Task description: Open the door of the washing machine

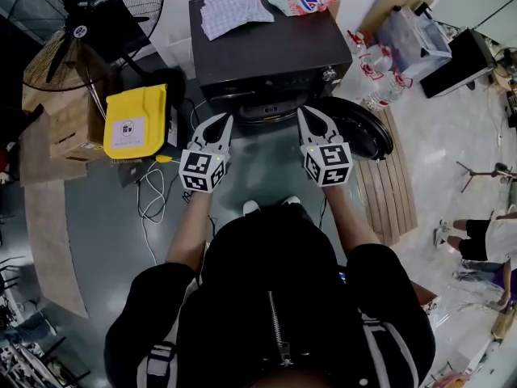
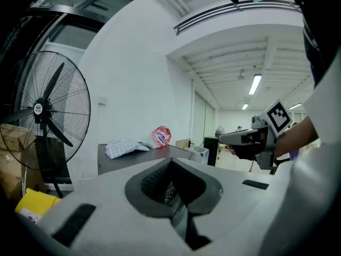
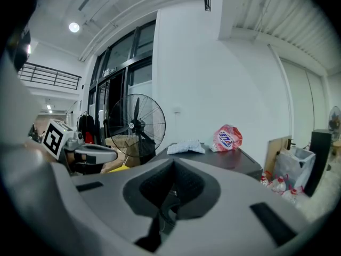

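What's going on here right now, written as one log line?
washing machine door: swung open | left tool: shut, empty | right tool: shut, empty | both held in front of machine

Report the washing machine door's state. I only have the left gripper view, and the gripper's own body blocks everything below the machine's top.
Observer: In the head view the door is already open, swung out to the right of the washing machine.
Operator: Give me the right hand-held gripper's state.
Observer: Shut, with nothing between its jaws, as the right gripper view shows.
Operator: Name what stands on the machine's right side.
Observer: A cluster of plastic bottles on the floor, behind the open door.
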A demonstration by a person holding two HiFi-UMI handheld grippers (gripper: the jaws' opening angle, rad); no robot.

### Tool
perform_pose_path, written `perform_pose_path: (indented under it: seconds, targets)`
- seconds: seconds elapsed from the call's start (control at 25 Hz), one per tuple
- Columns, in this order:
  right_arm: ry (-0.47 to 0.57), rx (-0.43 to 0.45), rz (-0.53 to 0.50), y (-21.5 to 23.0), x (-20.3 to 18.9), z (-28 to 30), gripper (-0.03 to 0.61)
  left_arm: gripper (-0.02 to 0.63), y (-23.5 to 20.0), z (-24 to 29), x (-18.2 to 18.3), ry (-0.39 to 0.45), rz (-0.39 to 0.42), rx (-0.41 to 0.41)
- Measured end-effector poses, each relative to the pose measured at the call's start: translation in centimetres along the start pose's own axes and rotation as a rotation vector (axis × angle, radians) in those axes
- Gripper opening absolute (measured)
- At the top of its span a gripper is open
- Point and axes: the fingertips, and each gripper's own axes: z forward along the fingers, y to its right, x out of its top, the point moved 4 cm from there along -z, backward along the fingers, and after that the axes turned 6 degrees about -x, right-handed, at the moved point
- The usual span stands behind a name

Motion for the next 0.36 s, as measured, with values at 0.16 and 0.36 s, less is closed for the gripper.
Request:
perform_pose_path:
  seconds: [0.16, 0.36]
  targets:
    - [-0.023, -0.014, 0.002, -0.7, -0.4, -0.2, 0.002, 0.002, -0.2, -0.6, -0.3, -0.006, -0.005, -0.01]
    - [-0.007, -0.02, -0.003, -1.0, 0.6, 0.6, 0.002, 0.002, -1.0, -0.5, 0.6, 0.006, 0.012, -0.023]
